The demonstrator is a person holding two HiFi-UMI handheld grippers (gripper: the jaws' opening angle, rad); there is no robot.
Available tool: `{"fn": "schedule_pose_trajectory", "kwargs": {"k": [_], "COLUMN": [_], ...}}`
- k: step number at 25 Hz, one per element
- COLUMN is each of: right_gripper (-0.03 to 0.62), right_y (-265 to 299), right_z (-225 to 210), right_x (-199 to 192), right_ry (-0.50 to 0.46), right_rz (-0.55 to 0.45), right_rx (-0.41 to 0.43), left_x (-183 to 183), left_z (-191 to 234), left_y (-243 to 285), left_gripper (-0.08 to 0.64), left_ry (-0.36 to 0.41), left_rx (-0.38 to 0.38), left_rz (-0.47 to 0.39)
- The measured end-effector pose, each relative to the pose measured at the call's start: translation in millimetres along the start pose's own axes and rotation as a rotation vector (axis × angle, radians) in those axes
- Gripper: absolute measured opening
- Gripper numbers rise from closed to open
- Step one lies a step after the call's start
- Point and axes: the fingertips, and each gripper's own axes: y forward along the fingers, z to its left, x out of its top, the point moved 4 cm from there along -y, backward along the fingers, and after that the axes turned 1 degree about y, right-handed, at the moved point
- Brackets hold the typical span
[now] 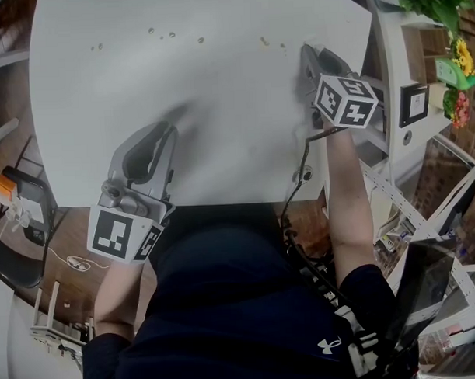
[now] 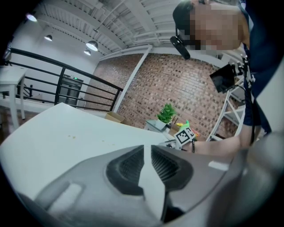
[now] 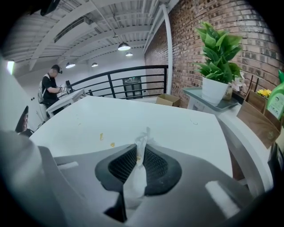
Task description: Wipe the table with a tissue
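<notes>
Several small crumbs (image 1: 200,40) lie in a loose row along the far part of the white table (image 1: 219,108). My right gripper (image 1: 305,52) rests at the table's far right, just right of the crumb (image 1: 264,42). In the right gripper view this right gripper (image 3: 141,150) is shut on a crumpled white tissue (image 3: 142,138) that sticks up between the pads; two yellow crumbs (image 3: 101,136) lie just ahead to the left. My left gripper (image 1: 171,131) lies low over the near left of the table, jaws close together with nothing between them (image 2: 147,150).
A shelf unit (image 1: 412,101) with flowers (image 1: 460,60) stands right of the table. A potted plant (image 3: 216,62) and a cardboard box (image 3: 167,100) sit beyond the far edge. A dark chair (image 1: 21,223) stands at the left. A person (image 3: 49,91) stands far off by a railing.
</notes>
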Motion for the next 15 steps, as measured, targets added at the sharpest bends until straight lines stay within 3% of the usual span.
{"fn": "schedule_pose_trajectory", "kwargs": {"k": [5, 15], "right_gripper": [0.044, 0.044], "right_y": [-7, -25], "right_z": [7, -2], "right_x": [-10, -30], "right_ry": [-0.041, -0.022], "right_rz": [0.020, 0.037], "right_rx": [0.018, 0.021], "left_x": [1, 4], "left_z": [-6, -28], "left_y": [4, 16], "left_gripper": [0.049, 0.049], "left_ry": [0.012, 0.036], "left_rx": [-0.011, -0.047], "left_rz": [0.008, 0.015]}}
